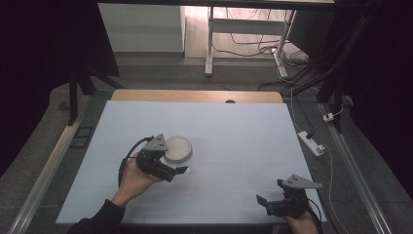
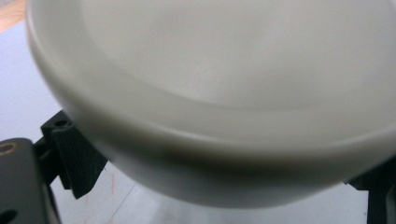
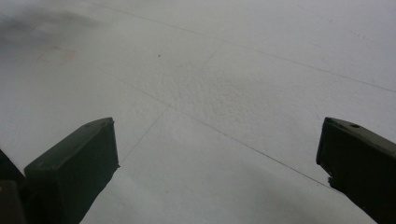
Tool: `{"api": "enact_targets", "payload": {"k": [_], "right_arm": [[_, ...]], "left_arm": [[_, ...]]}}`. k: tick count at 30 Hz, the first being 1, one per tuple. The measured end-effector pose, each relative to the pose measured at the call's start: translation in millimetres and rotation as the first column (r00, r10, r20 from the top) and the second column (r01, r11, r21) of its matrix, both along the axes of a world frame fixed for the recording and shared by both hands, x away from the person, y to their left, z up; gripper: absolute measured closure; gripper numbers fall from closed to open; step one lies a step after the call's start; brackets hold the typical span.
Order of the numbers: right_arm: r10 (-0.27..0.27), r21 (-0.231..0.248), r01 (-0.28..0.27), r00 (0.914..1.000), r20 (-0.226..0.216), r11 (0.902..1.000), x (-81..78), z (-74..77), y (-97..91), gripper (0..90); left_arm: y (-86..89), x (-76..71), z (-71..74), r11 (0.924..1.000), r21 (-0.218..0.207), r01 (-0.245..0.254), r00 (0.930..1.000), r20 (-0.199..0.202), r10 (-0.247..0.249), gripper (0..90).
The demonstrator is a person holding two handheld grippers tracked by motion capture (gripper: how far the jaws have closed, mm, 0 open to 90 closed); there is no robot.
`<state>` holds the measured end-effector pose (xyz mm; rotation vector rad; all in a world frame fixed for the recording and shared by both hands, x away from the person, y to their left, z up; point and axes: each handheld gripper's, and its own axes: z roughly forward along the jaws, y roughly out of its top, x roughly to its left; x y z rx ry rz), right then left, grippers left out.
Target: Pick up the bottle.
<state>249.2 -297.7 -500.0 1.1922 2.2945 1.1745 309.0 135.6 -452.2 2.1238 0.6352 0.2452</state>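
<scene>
A shallow round white dish [image 1: 178, 148] sits on the pale table [image 1: 234, 131], left of centre. My left gripper [image 1: 181, 169] is held in a hand just in front of the dish, pointing right along its near rim. In the left gripper view the dish [image 2: 224, 84] looms very close, and the left gripper [image 2: 219, 177] has its jaws wide apart at the frame's two lower corners, so it is open. My right gripper [image 1: 262, 201] rests near the front right corner, open. Bare table lies between the jaws of the right gripper [image 3: 217, 149].
The table's far edge is a wooden strip [image 1: 195, 95]. A white power strip [image 1: 311, 143] with cables lies on the floor to the right. A white frame leg [image 1: 209, 44] stands beyond the table.
</scene>
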Motion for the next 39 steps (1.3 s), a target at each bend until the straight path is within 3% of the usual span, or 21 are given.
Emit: {"api": "enact_targets", "payload": {"k": [26,39], "right_arm": [[0.002,0.002,-0.002,1.0,-0.001,1.0,-0.1,0.0,-0.2,0.0],[0.005,-0.005,-0.005,1.0,0.007,1.0,-0.8,0.2,0.1,0.0]], "left_arm": [[-45.6,27.3,9.1,0.9962,0.019,0.085,0.9964,0.0,-0.085,7.6],[-50.2,28.3,2.1,0.9956,0.028,0.09,0.9959,-0.016,-0.089,7.6]]}}
